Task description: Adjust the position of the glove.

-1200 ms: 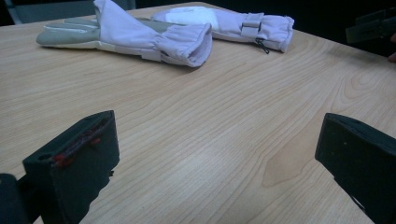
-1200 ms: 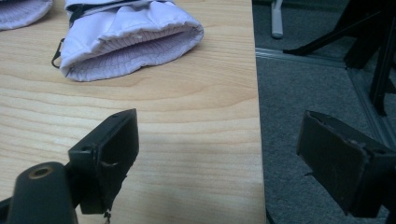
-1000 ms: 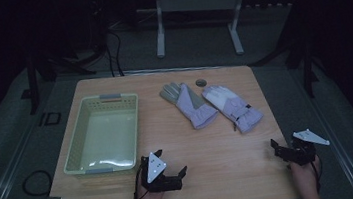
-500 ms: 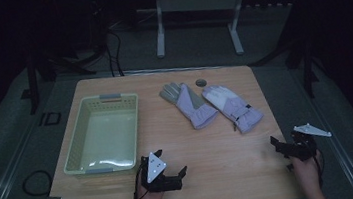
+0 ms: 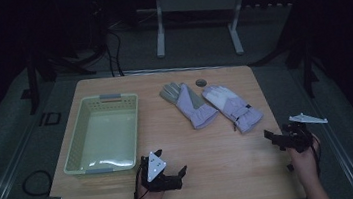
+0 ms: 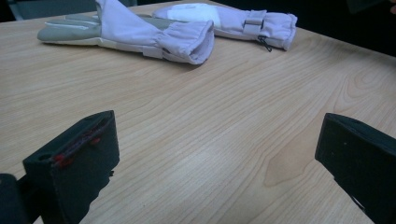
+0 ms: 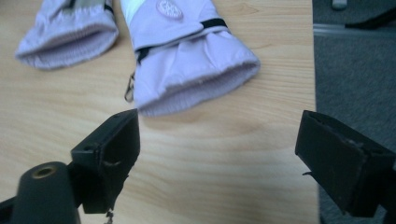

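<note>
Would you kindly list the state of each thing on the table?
Basket: upright, empty.
Left glove: lying flat, cuff open.
Right glove: lying flat, cuff open.
Left gripper: open, holding nothing.
Right gripper: open, holding nothing.

High view dim, perhaps underexposed; gripper views brighter, slightly soft.

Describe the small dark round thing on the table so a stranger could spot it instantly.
Start at the wooden table and go to its far edge, beyond the two lilac gloves. The small dark disc lies there alone: flat, round, far smaller than either glove.
</note>
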`<state>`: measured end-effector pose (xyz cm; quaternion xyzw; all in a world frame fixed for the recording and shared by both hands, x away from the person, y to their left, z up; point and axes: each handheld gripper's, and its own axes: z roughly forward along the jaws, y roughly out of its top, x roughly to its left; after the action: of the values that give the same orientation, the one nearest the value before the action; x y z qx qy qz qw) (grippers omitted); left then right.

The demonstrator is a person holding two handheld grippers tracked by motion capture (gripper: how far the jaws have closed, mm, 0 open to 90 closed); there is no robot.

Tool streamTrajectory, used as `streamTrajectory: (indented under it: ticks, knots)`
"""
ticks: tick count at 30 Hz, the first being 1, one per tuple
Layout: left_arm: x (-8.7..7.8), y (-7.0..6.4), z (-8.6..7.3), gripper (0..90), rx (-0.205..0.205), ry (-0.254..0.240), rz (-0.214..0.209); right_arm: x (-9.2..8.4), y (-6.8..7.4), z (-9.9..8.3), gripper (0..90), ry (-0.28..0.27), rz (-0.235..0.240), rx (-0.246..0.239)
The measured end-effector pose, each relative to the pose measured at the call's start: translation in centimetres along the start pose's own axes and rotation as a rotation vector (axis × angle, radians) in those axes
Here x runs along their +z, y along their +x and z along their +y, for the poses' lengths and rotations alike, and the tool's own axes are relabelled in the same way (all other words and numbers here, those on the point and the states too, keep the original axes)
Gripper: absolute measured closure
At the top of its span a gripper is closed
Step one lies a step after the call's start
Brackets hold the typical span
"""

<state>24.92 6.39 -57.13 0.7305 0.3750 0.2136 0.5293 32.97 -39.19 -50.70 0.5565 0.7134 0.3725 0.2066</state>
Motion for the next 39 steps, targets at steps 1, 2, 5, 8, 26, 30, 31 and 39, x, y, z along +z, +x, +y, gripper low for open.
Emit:
streamTrajectory:
  ticks: [1,2,5,8,26,30,31,39]
  knots:
    - [0.0,0.0,0.0,0.0,-0.002,-0.001,-0.001,0.1,0.1,0.2,13.1,-0.002,0.007,0.012]
    - [0.0,0.0,0.0,0.0,-0.001,-0.002,-0.002,0.1,0.2,0.4,12.8,-0.021,0.021,0.018]
    - [0.0,-0.1,0.0,0.0,0.013,0.005,0.003,0.2,1.1,1.2,11.5,-0.047,0.025,-0.029]
    - [0.0,-0.1,0.0,0.0,0.013,0.004,0.001,0.1,1.7,2.3,11.6,-0.06,0.049,-0.04]
    - [0.0,0.0,0.0,0.0,-0.002,0.006,-0.002,0.9,5.7,8.7,23.7,-0.105,0.105,-0.134]
    - [0.0,0.0,0.0,0.0,-0.008,0.009,-0.008,1.2,7.1,9.6,25.5,-0.128,0.13,-0.164]
    - [0.0,0.0,0.0,0.0,-0.007,0.009,-0.008,1.3,7.4,9.9,25.5,-0.13,0.126,-0.173]
    - [0.0,0.0,0.0,0.0,0.003,0.011,-0.008,3.1,8.9,11.1,34.9,-0.099,0.121,-0.212]
